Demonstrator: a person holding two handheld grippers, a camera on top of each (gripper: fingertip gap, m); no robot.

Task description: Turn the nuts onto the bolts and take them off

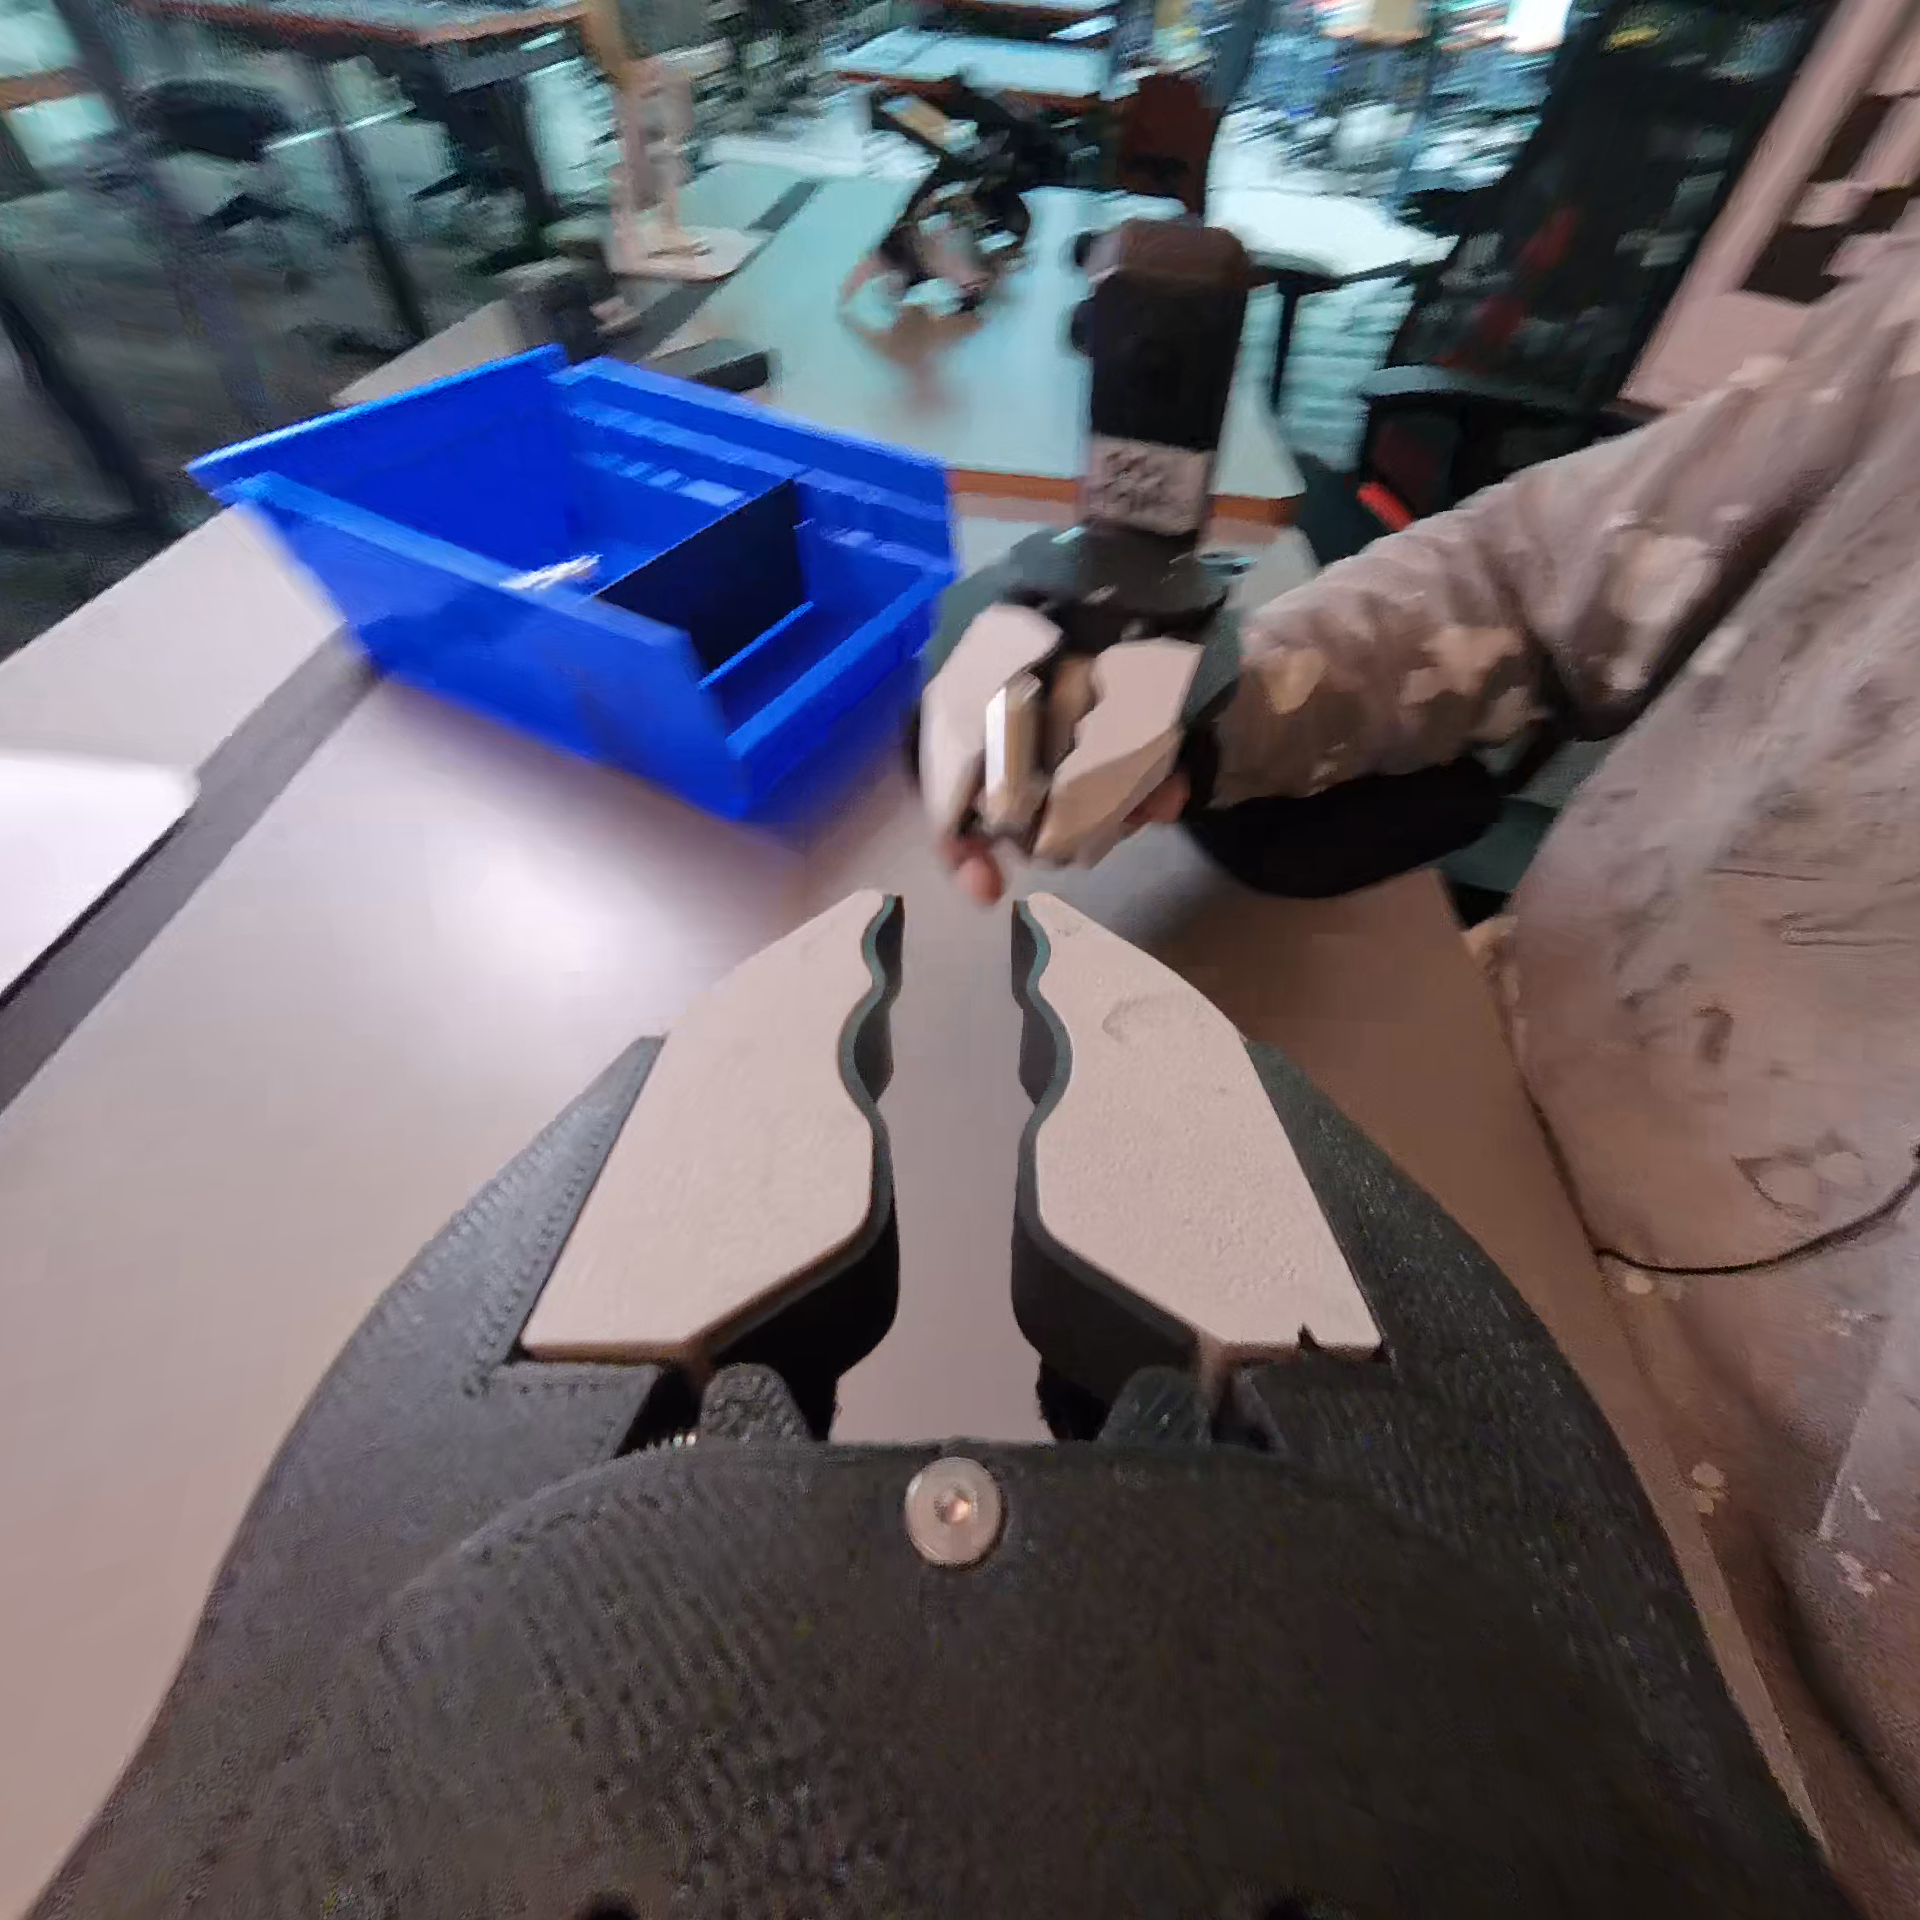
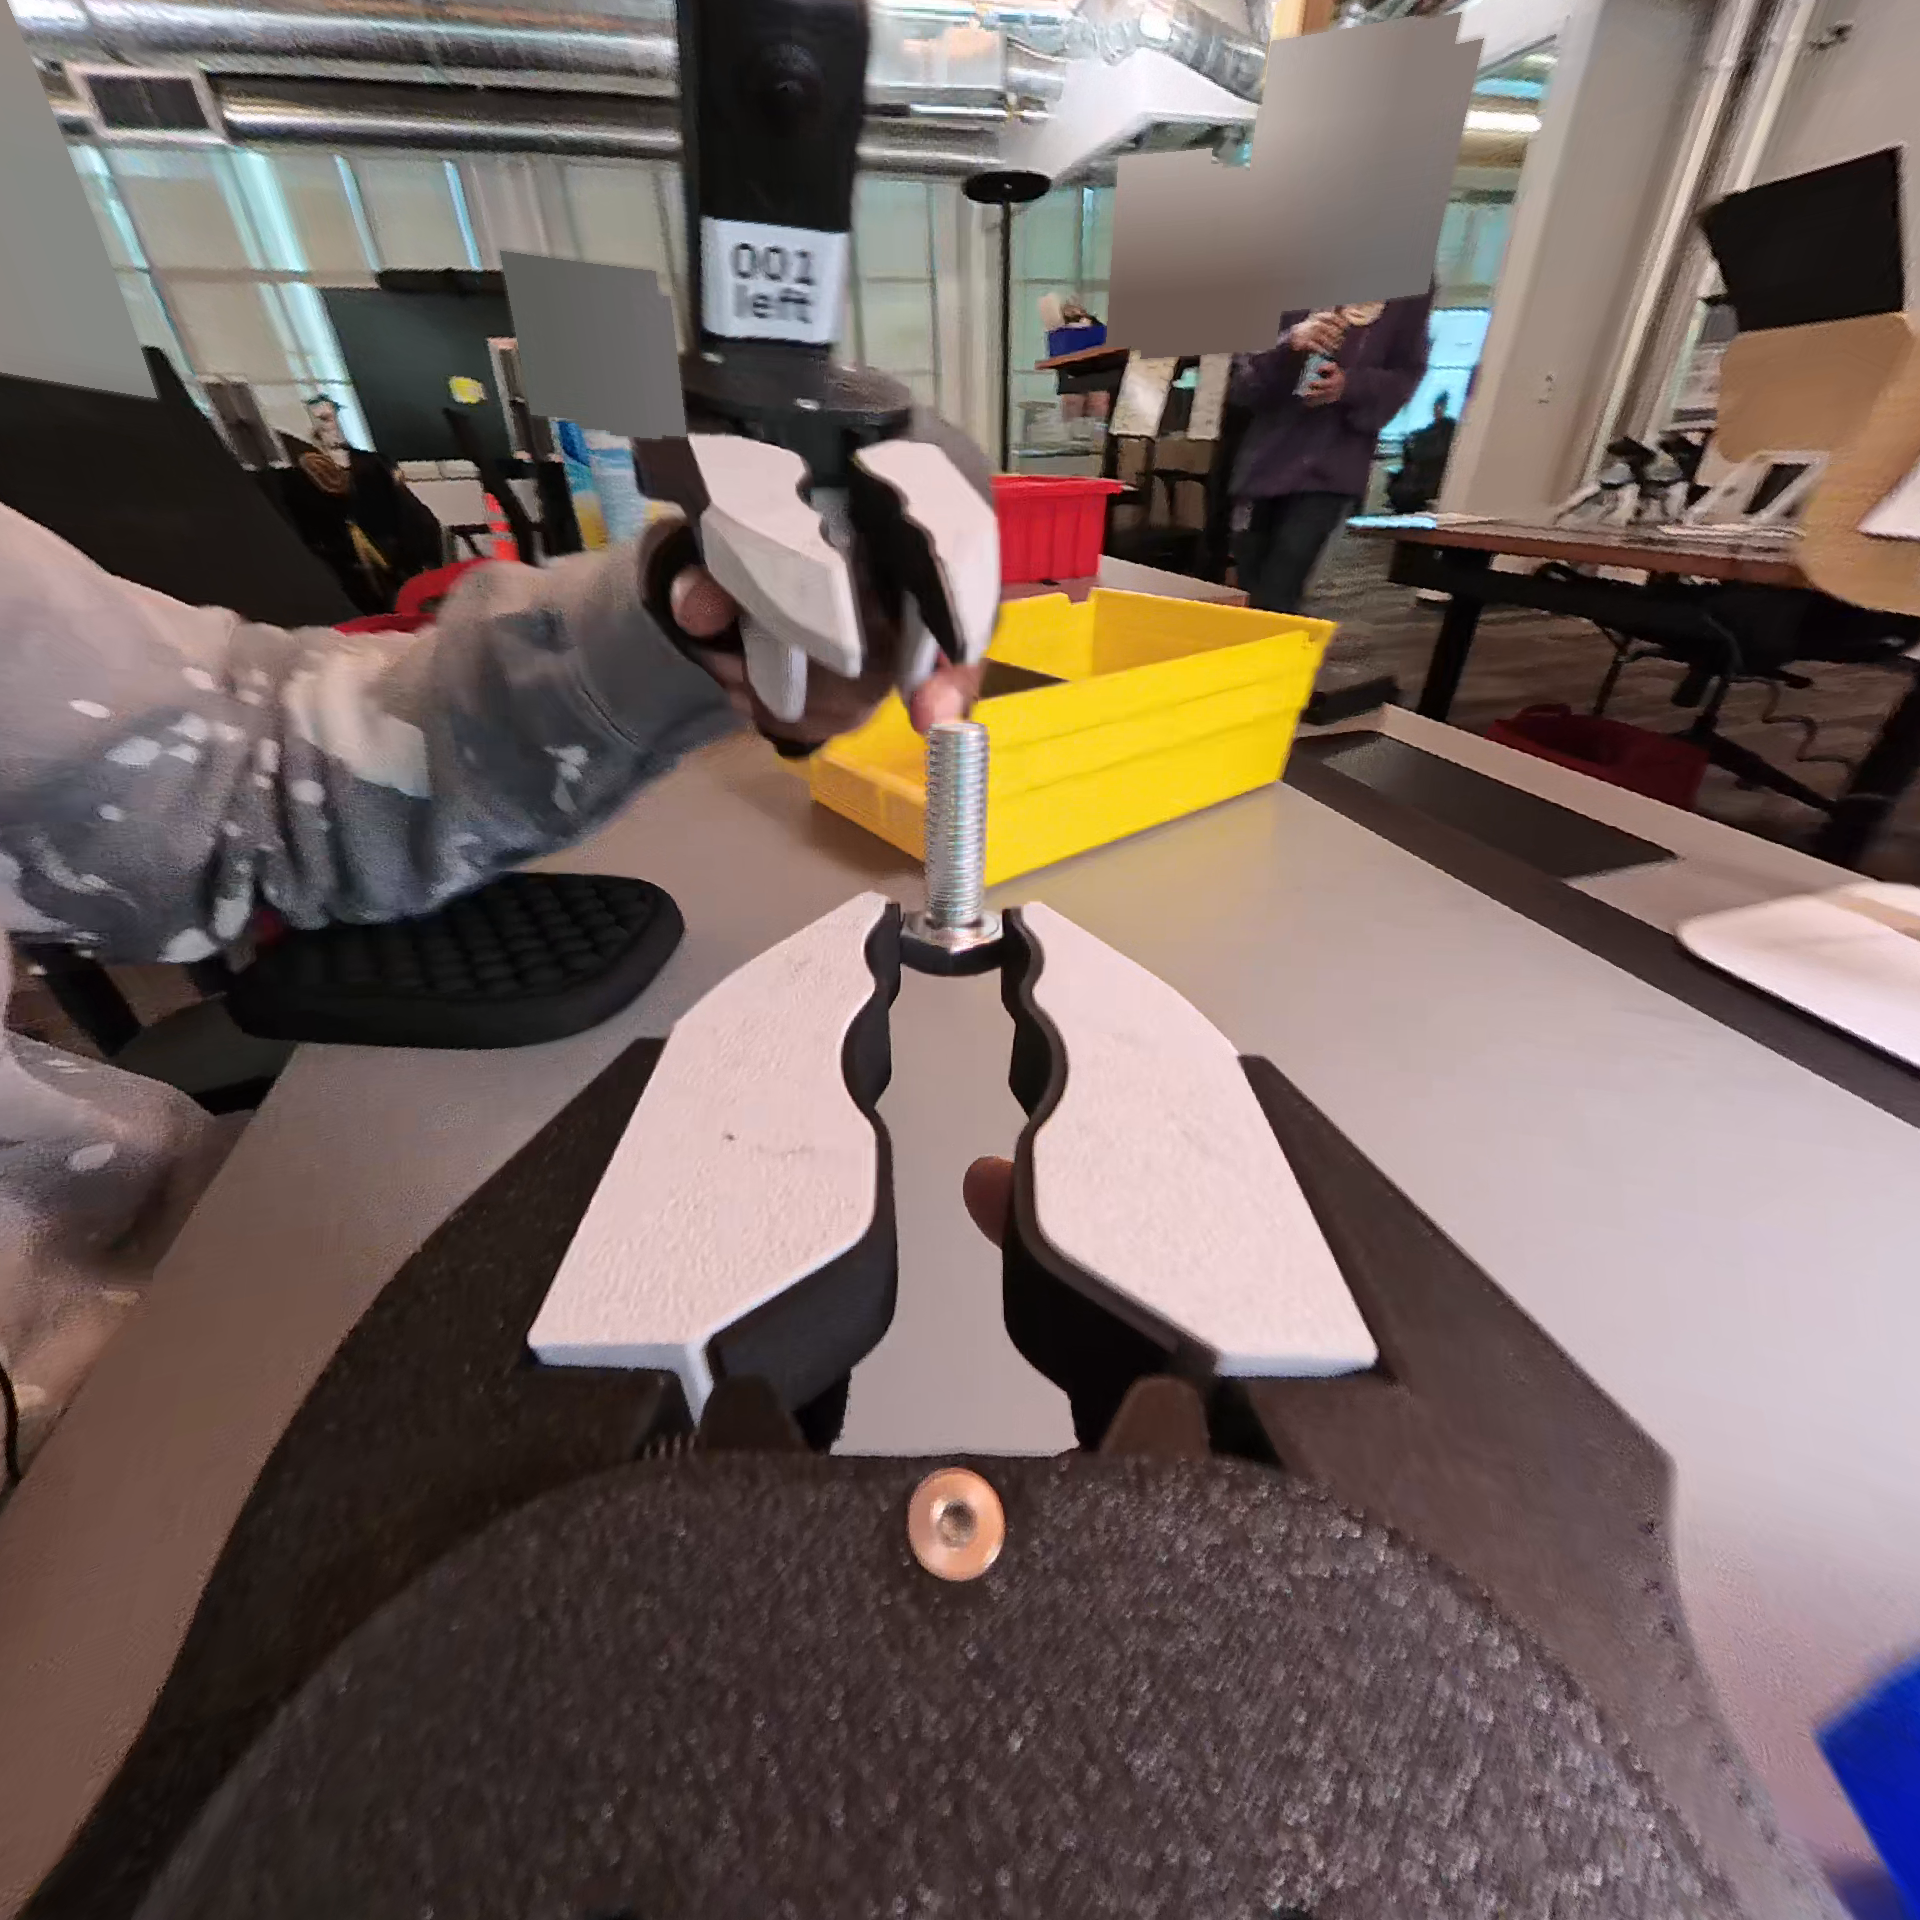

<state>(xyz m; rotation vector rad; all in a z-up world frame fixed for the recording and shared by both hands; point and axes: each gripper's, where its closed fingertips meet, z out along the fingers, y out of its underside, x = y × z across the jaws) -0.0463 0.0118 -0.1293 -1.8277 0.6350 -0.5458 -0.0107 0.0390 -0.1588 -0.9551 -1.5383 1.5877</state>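
Observation:
My right gripper (image 2: 951,920) is shut on the hex end of a silver threaded bolt (image 2: 956,810) and holds it upright above the grey table (image 2: 1403,1039). In the left wrist view, which is blurred, the right gripper (image 1: 1003,831) shows with the bolt (image 1: 1010,748) between its fingers. My left gripper (image 1: 956,909) has its jaws a narrow gap apart with nothing between them, and it points at the right gripper. In the right wrist view the left gripper (image 2: 909,660) hangs just above the bolt's top end. I see no loose nut.
A blue bin (image 1: 468,613) with a divider and a silver part inside stands on the table to the left. A yellow bin (image 2: 1091,748) stands behind the bolt, and a red bin (image 2: 1049,520) is farther back. A person's grey sleeve (image 1: 1507,644) reaches in. A person stands in the background. One gripper's finger ends stand about 6 cm off the other's.

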